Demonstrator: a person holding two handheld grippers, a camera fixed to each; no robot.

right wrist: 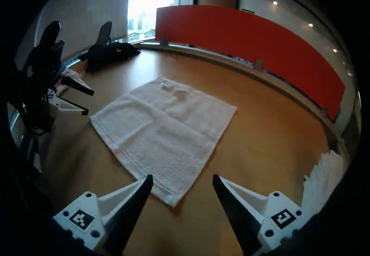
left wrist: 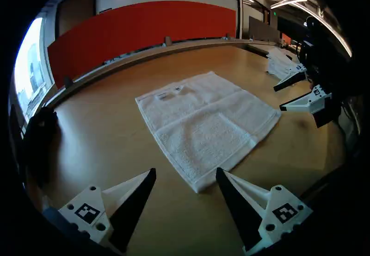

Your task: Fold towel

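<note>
Lying flat and unfolded, a white towel [left wrist: 206, 124] occupies the middle of a wooden table [left wrist: 101, 131], as the left gripper [left wrist: 185, 170] and right gripper [right wrist: 182, 177] each hover near a corner, jaws spread wide, holding nothing.

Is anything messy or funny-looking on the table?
Nothing really stands out. The white towel lies spread flat on the wooden table, with no spill or tear to see. It just sits turned a bit, one corner pointing at the open left gripper, another at the open right gripper.
</note>
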